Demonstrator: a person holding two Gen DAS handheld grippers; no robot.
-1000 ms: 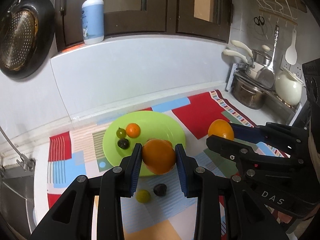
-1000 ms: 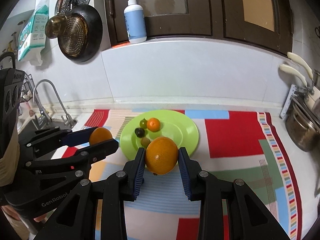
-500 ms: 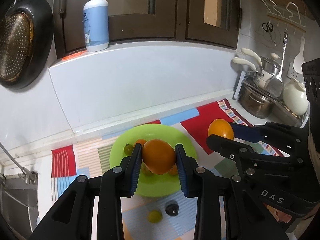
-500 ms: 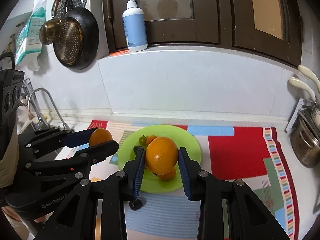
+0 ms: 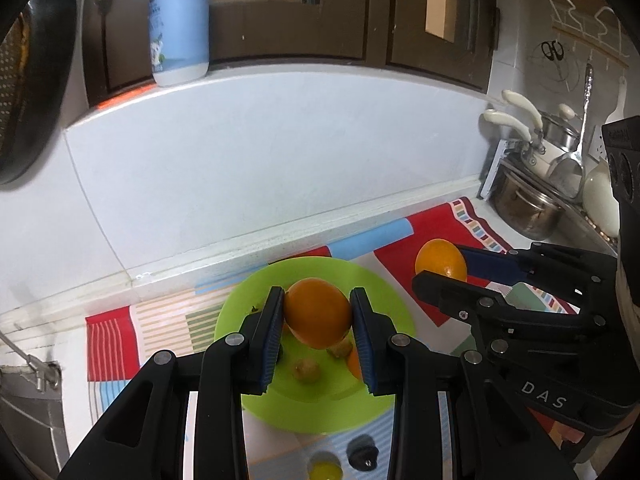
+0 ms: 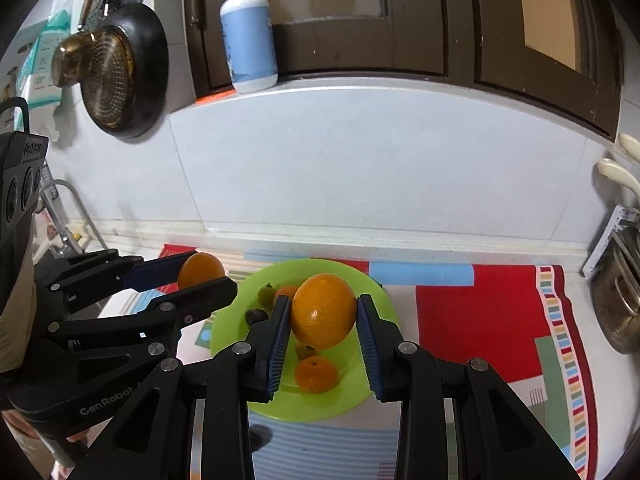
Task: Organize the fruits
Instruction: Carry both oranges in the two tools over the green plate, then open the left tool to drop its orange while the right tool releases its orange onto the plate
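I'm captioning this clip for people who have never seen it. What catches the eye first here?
Two large oranges, one clamped in each black gripper: the left gripper grips the left orange, the right gripper the right orange. Both hang over the bright green plate, which already holds smaller fruits on the colourful mat.

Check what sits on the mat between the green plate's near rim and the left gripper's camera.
Left wrist view: two small fruits lie loose on the mat just short of the green plate, a yellow one and a dark one, side by side.
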